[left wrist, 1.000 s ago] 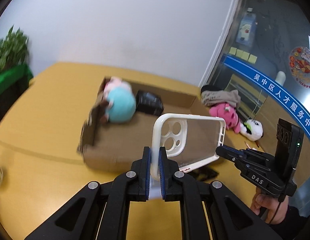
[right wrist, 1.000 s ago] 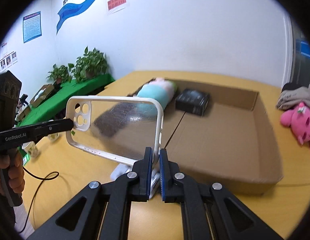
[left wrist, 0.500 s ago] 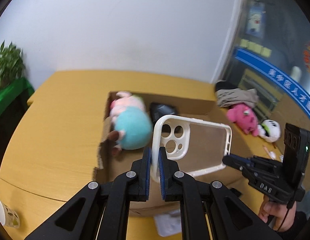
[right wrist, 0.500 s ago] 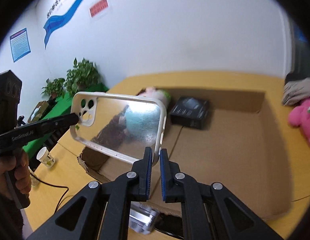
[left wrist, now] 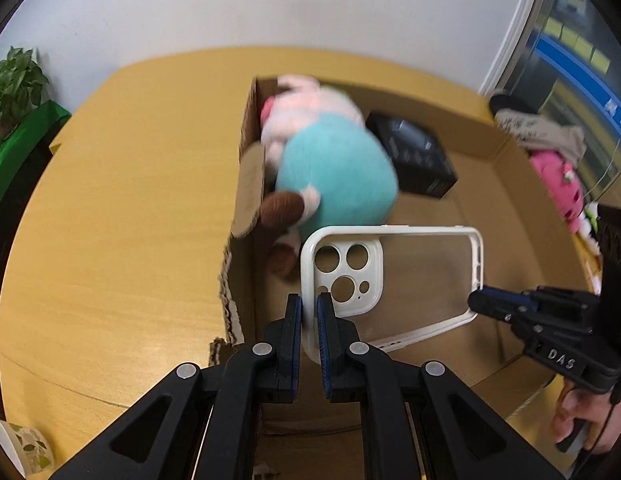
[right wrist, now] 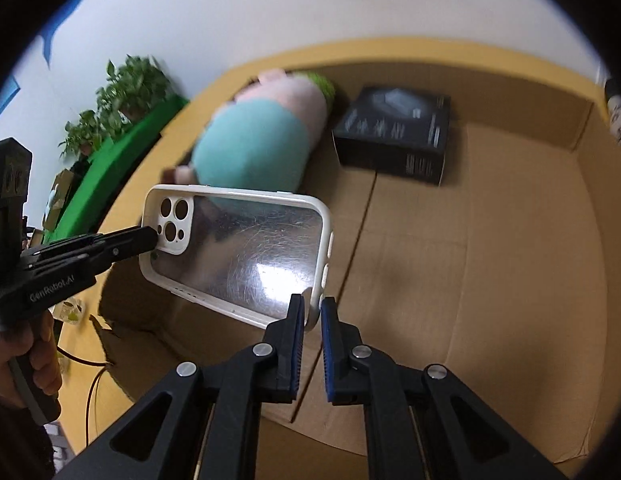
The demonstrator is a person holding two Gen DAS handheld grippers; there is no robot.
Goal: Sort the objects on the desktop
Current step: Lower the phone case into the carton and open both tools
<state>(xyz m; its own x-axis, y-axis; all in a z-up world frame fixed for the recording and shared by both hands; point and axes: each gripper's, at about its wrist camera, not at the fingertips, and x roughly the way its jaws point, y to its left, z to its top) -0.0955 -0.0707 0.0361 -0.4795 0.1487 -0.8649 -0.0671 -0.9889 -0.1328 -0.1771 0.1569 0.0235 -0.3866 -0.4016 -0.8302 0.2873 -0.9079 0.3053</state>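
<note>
Cardboard box [right wrist: 510,280] on table [left wrist: 110,220]: plush toy [right wrist: 254,148] in its far left corner, black box [right wrist: 394,132] just right of it; phone case [right wrist: 246,252] above the near part.

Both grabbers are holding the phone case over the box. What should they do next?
Probably lower the phone case a bit and let go. It hangs above bare cardboard inside the box, clear of the plush toy and black box, held by the left gripper and right gripper.
</note>
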